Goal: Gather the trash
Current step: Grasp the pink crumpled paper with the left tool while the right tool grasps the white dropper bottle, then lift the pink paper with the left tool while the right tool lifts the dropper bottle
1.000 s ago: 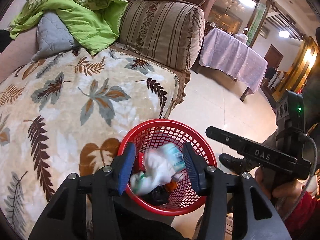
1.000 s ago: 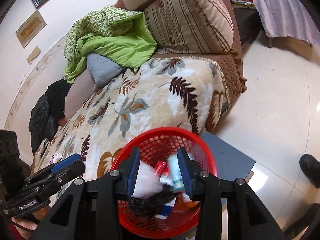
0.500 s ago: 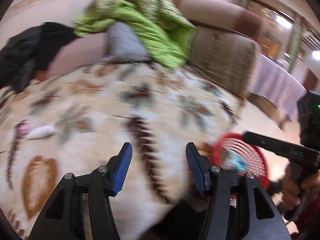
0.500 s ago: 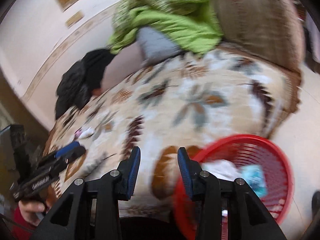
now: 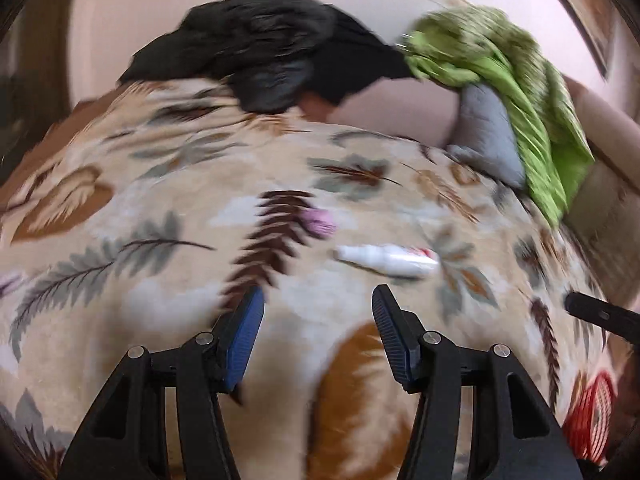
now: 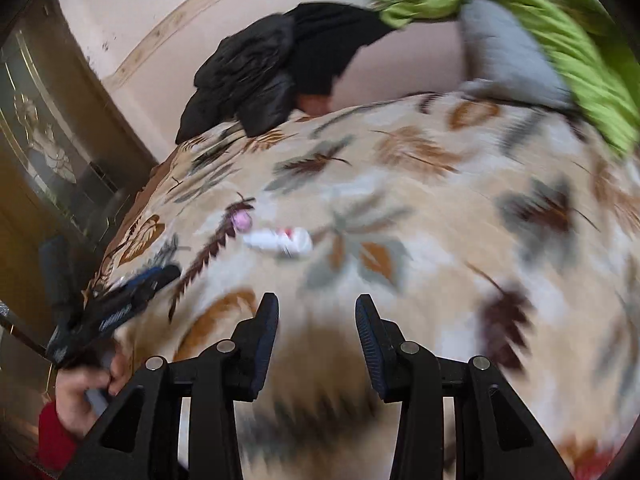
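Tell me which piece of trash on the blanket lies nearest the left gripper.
The white tube, just beyond the left gripper; the small pink scrap lies farther off.

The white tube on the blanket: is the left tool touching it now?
Apart. In the left wrist view, patterned blanket shows between the left tool and the white tube.

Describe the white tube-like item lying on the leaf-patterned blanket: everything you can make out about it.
The white tube lies flat on its side on the leaf-patterned blanket, apart from everything else. It looks like a squeezable plastic tube or small bottle, tapering to a narrower cap end on the left in the left wrist view, with red printing near the wider end. Motion blur hides any lettering. A small pink object lies close by, not touching. Neither gripper touches it; it shows again in the right wrist view.
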